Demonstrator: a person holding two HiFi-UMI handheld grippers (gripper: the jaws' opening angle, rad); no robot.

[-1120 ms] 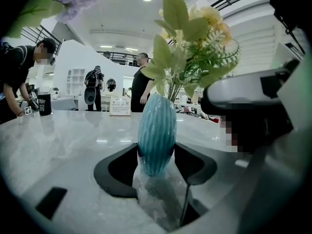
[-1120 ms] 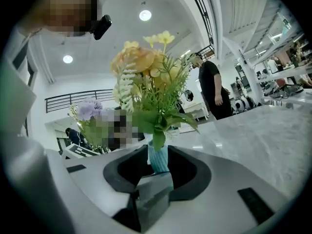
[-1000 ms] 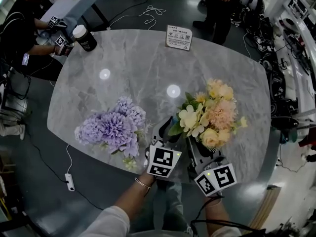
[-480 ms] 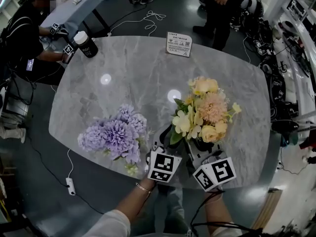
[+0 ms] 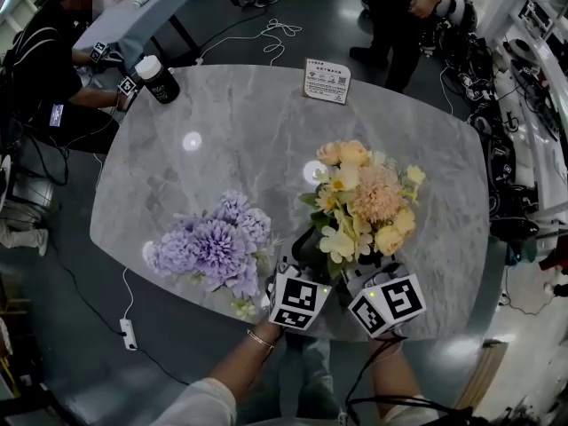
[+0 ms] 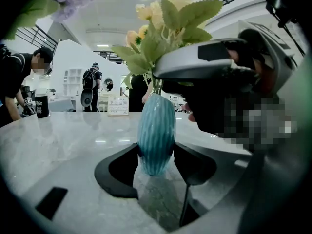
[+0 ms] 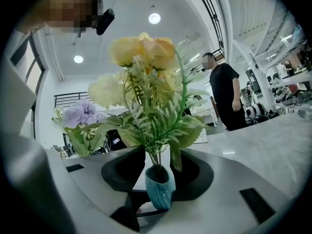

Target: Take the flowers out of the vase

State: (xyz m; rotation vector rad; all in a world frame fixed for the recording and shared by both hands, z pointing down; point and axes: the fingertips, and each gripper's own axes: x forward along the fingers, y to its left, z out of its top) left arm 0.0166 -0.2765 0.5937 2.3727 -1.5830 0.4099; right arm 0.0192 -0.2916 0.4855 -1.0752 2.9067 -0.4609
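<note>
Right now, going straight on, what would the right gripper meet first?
Probably the yellow flowers' stems, just above the teal vase; they stand between its jaws, which have just been opening.

The bench (image 5: 240, 122) is a grey top with a marble pattern and rounded corners, and two round spots of lamp light shine on its middle part. At the far left corner stands a black cup (image 5: 156, 79) with a white lid. At the far edge, a little right of the middle, a small white sign card (image 5: 327, 80) stands upright. Near the near edge, towards the left, a bunch of purple flowers (image 5: 209, 247) lies flat on the surface. Just beside it to the right, also close to the near edge, a ribbed blue vase (image 6: 156, 135) stands upright with yellow flowers (image 5: 364, 198) in it.
</note>
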